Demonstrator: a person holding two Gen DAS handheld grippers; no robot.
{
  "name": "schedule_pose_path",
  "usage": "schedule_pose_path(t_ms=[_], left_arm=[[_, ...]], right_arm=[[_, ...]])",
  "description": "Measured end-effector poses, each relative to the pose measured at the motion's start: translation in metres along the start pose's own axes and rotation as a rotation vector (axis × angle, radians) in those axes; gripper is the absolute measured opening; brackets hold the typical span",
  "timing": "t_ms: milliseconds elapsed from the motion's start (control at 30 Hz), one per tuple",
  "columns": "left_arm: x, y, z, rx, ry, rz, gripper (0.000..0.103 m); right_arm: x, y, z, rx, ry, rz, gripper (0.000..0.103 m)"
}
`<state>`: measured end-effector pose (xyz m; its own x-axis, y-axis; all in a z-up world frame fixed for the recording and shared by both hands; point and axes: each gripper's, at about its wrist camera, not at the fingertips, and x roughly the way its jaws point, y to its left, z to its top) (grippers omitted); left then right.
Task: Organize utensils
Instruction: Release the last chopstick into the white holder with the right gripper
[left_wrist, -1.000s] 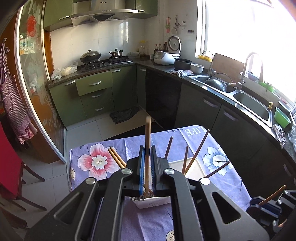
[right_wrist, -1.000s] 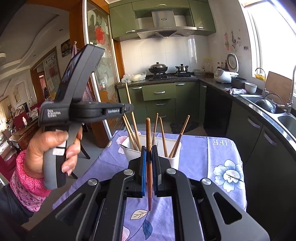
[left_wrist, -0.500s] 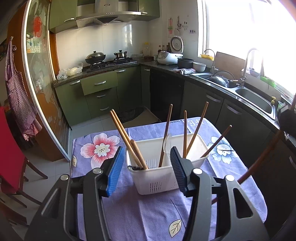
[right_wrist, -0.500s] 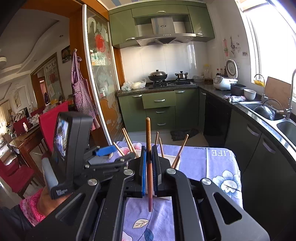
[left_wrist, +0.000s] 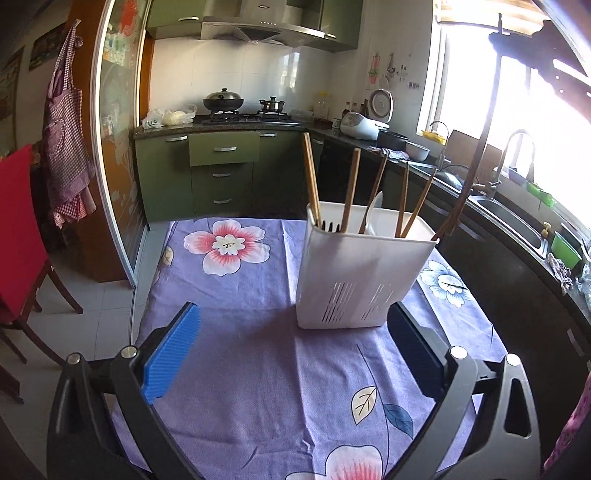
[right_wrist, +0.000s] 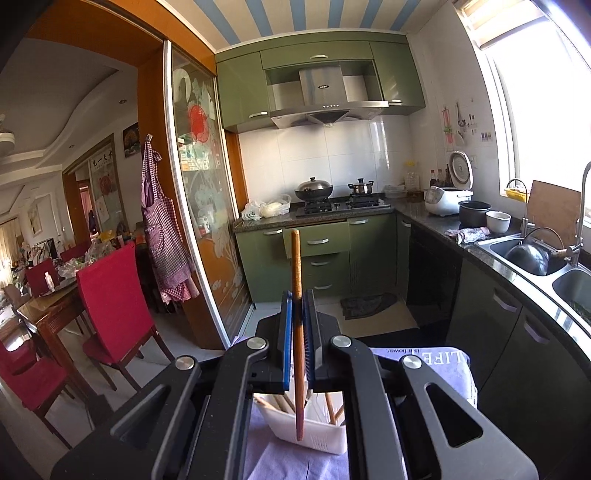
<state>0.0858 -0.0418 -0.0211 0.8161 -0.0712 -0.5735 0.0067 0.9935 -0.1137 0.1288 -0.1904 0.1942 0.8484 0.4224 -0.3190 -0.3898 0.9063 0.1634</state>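
While my right gripper pinches one wooden chopstick mid-shaft above the white utensil basket, my left gripper, jaws just opened wide and empty, faces that basket. I judge the stick light, stiff and smooth, so a mid-length hold suits it.

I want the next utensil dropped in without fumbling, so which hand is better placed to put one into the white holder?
Right. The right claw is shut on a wooden chopstick, held upright above the white holder. The left claw is open with nothing in it.
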Motion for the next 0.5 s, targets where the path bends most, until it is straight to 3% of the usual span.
schedule_pose_path(t_ms=[200, 500], left_arm=[[0.000, 0.016, -0.003, -0.033, 0.017, 0.013, 0.096], [-0.007, 0.018, -0.004, -0.019, -0.010, 0.032, 0.096]], right_arm=[[0.044, -0.018, 0.010, 0.042, 0.016, -0.050, 0.007], [0.102, -0.032, -0.044, 0.050, 0.133, -0.099, 0.007]])
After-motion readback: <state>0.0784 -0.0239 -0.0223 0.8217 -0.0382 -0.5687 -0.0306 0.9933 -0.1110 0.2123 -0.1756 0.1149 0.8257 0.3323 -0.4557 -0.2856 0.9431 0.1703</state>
